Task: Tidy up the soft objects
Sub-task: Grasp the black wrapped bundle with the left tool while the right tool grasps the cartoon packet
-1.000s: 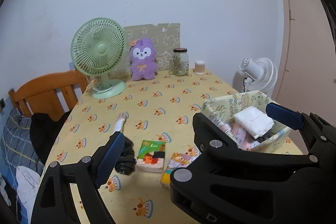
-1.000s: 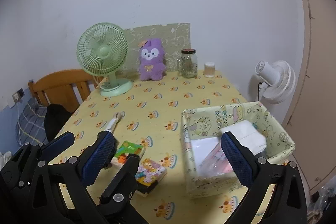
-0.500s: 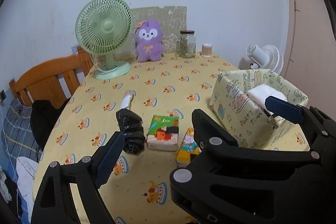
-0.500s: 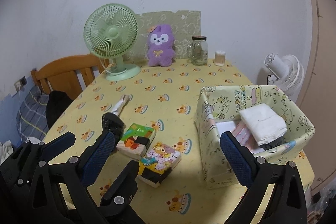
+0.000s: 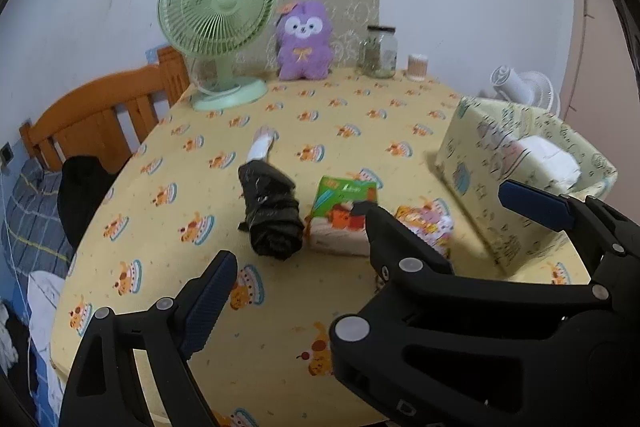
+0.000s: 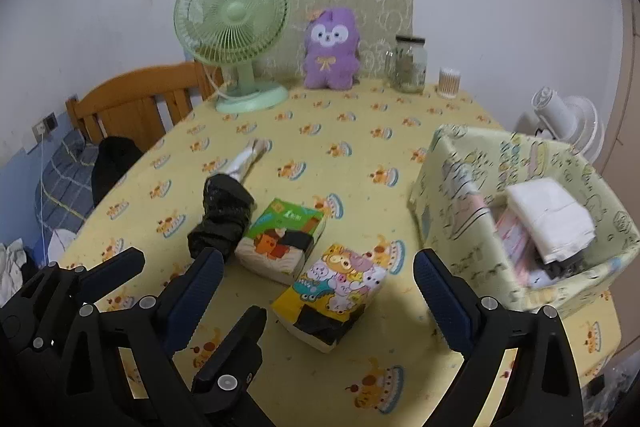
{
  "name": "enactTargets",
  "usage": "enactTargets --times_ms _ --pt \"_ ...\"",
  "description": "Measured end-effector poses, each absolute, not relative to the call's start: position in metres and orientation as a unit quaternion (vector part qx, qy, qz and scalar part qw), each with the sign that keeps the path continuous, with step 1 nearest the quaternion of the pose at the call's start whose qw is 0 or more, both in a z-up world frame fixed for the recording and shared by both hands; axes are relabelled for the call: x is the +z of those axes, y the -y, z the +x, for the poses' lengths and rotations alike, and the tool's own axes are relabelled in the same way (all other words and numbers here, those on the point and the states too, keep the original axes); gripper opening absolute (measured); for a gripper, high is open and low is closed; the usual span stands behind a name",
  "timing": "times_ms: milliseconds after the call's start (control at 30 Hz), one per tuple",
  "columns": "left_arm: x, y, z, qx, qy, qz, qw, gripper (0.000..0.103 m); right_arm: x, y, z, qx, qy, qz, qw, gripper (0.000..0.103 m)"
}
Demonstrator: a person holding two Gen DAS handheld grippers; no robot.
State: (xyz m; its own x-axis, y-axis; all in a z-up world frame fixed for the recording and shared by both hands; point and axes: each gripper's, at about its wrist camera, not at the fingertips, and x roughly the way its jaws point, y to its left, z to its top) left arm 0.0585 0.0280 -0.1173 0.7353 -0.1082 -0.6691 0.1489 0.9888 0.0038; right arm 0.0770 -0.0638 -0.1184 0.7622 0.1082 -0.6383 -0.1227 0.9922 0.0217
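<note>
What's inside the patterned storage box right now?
In the storage box: a folded white cloth on top, pink-striped fabric beside it, something dark below. The bottom is covered.

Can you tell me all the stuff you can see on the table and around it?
tissue packs: 2, colourful cartoon prints, table middle
black bundle: 1, left of packs
white roll: 1, behind bundle
fabric basket: 1, pale green, right, holding white folded cloth
desk fan: 1, green, back
plush: 1, purple, back
jar: 1, clear, back
white fan: 1, beyond table
chair: 1, wooden, left
left gripper: open
right gripper: open
</note>
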Motion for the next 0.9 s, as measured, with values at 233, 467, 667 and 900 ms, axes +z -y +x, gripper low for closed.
enactTargets --times_ms 233,467,667,900 --pt "-0.136 -0.036 0.07 -0.036 -0.376 0.035 0.925 0.088 -0.137 0.059 0.091 0.054 -0.371 -0.02 0.927 0.093" --pt "-0.151 -0.04 0.08 -0.036 -0.397 0.029 0.917 0.085 -0.152 0.055 0.1 0.032 -0.388 -0.028 0.921 0.093" --pt "-0.163 -0.041 0.087 -0.034 -0.417 0.028 0.908 0.084 -0.168 0.056 0.108 0.018 -0.418 -0.013 0.908 0.088" --pt "-0.162 -0.042 0.088 -0.039 -0.417 0.031 0.908 0.084 -0.172 0.053 0.111 0.02 -0.42 -0.014 0.907 0.06"
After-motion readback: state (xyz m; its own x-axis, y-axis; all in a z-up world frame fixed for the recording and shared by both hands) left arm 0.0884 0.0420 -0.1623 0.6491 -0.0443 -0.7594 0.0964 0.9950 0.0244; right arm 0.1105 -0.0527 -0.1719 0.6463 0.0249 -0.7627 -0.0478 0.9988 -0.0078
